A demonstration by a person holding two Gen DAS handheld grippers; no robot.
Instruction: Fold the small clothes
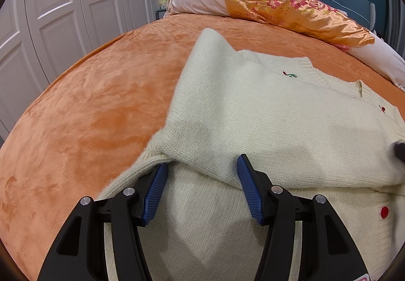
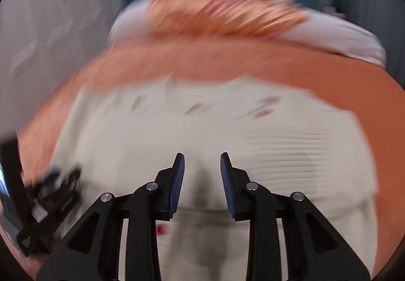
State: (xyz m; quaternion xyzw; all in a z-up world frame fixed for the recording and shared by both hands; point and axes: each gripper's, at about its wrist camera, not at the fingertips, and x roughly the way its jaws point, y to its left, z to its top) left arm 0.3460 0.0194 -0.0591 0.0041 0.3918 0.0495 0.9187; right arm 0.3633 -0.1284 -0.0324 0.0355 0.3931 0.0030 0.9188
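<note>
Between the blue pads of the left gripper (image 1: 202, 167) lies the folded-over sleeve of the cream cardigan (image 1: 265, 114); the jaws stand spread, one pad tucked under the ribbed edge, the other resting on the knit, not pinching. Just ahead of the right gripper (image 2: 202, 162), whose jaws are narrowly parted over nothing, the same cardigan spreads flat on the orange bed (image 1: 88, 103), though that view is badly blurred. Beyond it, pillows (image 1: 291, 7) line the headboard. Risk, as I judge it: the loose sleeve could slide back or bunch if either gripper drags across the fuzzy knit, spoiling the fold.
</note>
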